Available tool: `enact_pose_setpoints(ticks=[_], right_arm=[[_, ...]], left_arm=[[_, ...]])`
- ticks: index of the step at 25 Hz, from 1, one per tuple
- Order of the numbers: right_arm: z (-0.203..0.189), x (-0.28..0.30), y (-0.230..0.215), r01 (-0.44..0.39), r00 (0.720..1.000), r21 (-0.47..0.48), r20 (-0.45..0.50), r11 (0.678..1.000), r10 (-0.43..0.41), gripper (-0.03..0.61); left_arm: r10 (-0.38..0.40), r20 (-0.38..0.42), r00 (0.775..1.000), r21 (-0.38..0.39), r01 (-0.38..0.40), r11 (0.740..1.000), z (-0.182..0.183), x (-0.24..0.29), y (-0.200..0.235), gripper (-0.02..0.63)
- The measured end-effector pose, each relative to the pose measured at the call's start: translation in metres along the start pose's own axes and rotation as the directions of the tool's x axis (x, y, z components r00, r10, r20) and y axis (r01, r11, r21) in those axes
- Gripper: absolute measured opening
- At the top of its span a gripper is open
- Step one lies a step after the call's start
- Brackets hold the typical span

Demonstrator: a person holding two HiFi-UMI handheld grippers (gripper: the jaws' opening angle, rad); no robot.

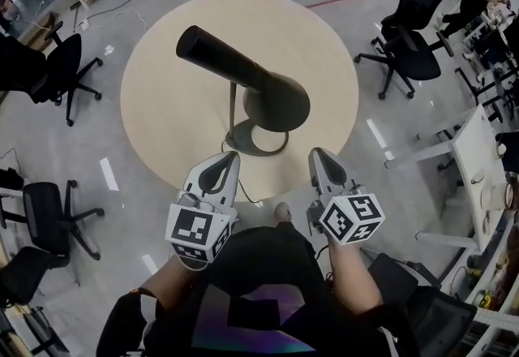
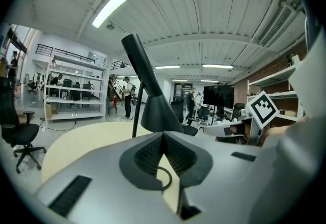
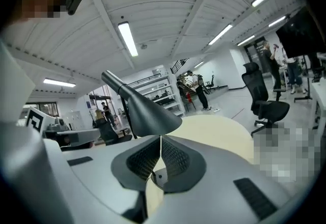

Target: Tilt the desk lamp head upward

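- The desk lamp (image 1: 274,101) sits pretty much in the middle of a round, pale wood desk (image 1: 162,96). Its flat round base (image 1: 243,139) is on the half nearer the person.
- The lamp head is one long dark cone. The wide shade end is on the person's side and sits over the base. The skinny tail end (image 1: 193,42) pokes away toward the far left.
- From the left gripper view the lamp (image 2: 155,111) is clearly slanted, tail end high and shade mouth low, on a thin stem (image 2: 136,118).
- The left gripper (image 1: 230,156) is held over the near edge of the desk, just short of the base and not touching the lamp. In its own view its jaws are pressed together with nothing between them.
- Same deal for the right gripper (image 1: 317,152). It's beside the left one, a bit to the right of the shade and clear of it. Its jaws are closed and empty too.
- The right gripper view has the shade (image 3: 147,111) just past the closed tips.
- Each gripper's marker cube (image 1: 198,231) sits back by the person's forearms.
- Black office chairs (image 1: 412,39) are dotted around the desk on a shiny grey floor (image 1: 105,144).
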State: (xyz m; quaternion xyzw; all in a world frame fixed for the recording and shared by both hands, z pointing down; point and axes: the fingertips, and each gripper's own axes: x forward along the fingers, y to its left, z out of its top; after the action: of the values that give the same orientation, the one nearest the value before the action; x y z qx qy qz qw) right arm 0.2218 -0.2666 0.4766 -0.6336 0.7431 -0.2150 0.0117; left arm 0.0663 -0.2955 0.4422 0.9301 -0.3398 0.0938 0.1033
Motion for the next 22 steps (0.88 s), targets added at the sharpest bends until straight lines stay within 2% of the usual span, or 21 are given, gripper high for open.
enact_pose_setpoints(ticks=[3,9,12,17,22], right_arm=[[0.011,0.013,-0.013,-0.127,0.992,0.066,-0.004,0.99,0.127,0.017],[0.033,0.036,-0.044,-0.298,0.954,0.207,0.033,0.932,0.298,0.02],[0.036,0.05,-0.056,-0.367,0.928,0.295,0.047,0.883,0.37,0.074],[0.039,0.069,-0.081,-0.426,0.895,0.424,0.067,0.799,0.442,0.094],[0.03,0.085,-0.092,-0.445,0.869,0.583,0.097,0.68,0.485,0.095]], left_arm=[[0.073,0.034,0.997,0.002,-0.073,0.997,0.027,0.013,0.005,0.046],[0.225,0.128,0.966,0.042,-0.232,0.972,0.087,0.025,0.008,0.06],[0.292,0.168,0.941,0.067,-0.306,0.95,0.116,0.026,0.012,0.06],[0.397,0.247,0.884,0.09,-0.428,0.899,0.162,0.024,0.015,0.063],[0.471,0.308,0.826,0.137,-0.529,0.838,0.205,0.014,0.028,0.063]])
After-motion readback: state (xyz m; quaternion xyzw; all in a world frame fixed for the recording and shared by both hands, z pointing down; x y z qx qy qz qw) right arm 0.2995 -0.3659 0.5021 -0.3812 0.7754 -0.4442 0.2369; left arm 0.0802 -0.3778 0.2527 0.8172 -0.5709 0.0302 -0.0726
